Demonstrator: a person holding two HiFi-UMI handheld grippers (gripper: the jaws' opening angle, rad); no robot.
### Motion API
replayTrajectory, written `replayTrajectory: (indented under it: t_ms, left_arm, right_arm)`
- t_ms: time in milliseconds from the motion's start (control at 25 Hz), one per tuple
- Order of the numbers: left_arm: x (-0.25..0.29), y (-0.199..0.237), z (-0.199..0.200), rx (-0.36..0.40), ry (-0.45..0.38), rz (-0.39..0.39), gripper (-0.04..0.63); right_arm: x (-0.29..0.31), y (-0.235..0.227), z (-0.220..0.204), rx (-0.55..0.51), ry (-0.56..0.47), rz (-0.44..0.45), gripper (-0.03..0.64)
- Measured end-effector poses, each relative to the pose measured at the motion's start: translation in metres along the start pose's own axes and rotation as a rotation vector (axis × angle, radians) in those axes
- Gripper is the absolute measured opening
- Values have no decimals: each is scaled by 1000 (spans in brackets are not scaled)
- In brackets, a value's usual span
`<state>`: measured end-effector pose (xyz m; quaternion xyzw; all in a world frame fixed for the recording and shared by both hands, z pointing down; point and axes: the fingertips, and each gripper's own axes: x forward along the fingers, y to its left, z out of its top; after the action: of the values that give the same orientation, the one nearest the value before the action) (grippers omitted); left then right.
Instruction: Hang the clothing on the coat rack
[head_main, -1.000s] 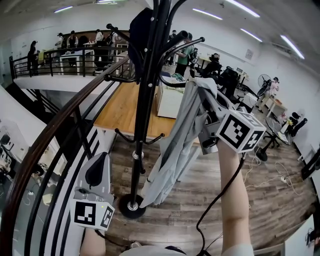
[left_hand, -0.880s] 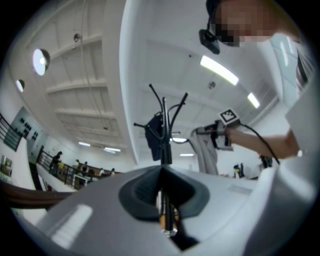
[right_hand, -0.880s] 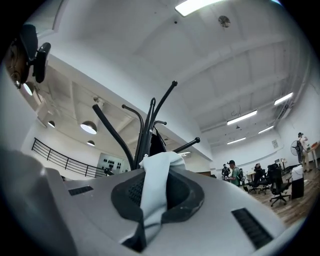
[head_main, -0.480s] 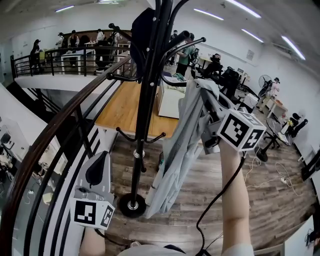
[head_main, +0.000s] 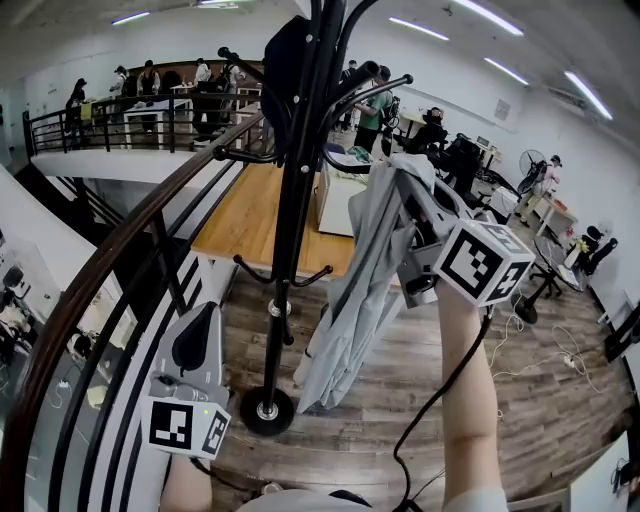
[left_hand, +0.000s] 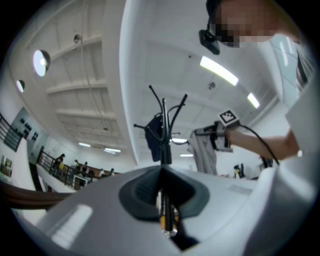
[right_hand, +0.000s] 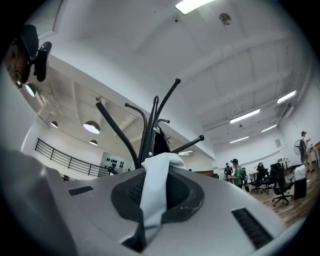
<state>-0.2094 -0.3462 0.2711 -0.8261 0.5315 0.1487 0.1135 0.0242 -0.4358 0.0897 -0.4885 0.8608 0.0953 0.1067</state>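
A black coat rack (head_main: 288, 200) stands in the middle of the head view, with a dark garment (head_main: 284, 60) on its upper hooks. My right gripper (head_main: 408, 185) is raised beside a right-hand hook (head_main: 375, 90) and is shut on a light grey garment (head_main: 365, 280), which hangs down past the pole. In the right gripper view the grey garment (right_hand: 154, 192) runs between the jaws, with the coat rack (right_hand: 150, 130) just beyond. My left gripper (head_main: 196, 338) is low at the lower left, shut with nothing in it. Its view looks up at the coat rack (left_hand: 163, 135).
A dark curved handrail (head_main: 110, 290) with black bars runs along the left, over a drop to a lower floor. The rack's round base (head_main: 268, 410) rests on wooden flooring. People, desks and office chairs (head_main: 585, 255) fill the background. A black cable (head_main: 440, 400) hangs from my right gripper.
The grey garment's lower end has swung slightly to the right. Both grippers stay almost where they were.
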Motion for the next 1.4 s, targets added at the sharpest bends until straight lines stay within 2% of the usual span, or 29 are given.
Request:
replayTrajectory:
  t_ms: [160, 320, 480, 720, 880, 1040, 1240, 1400]
  left_arm:
    - [-1, 2, 0, 1, 0, 7, 8]
    - [-3, 6, 0, 6, 0, 14, 9]
    - [-4, 12, 2, 7, -3, 26, 8]
    - [-1, 15, 3, 7, -7, 25, 9]
    - [-1, 15, 8, 6, -5, 29, 9]
    - [-1, 18, 9, 5, -4, 36, 9]
    - [1, 15, 3, 7, -7, 26, 9]
    - [3, 14, 3, 7, -2, 26, 9]
  right_arm:
    - [4, 7, -1, -5, -6, 26, 14]
    - [3, -12, -7, 19, -1, -53, 14]
    - [6, -14, -1, 63, -19, -42, 12]
    - [20, 13, 13, -12, -31, 12, 14]
    - [20, 2, 10, -61, 15, -49, 14]
    - [14, -3, -4, -63, 53, -63, 14]
    - [14, 3, -10, -25, 5, -26, 14]
    - [17, 6, 5, -32, -19, -15, 14]
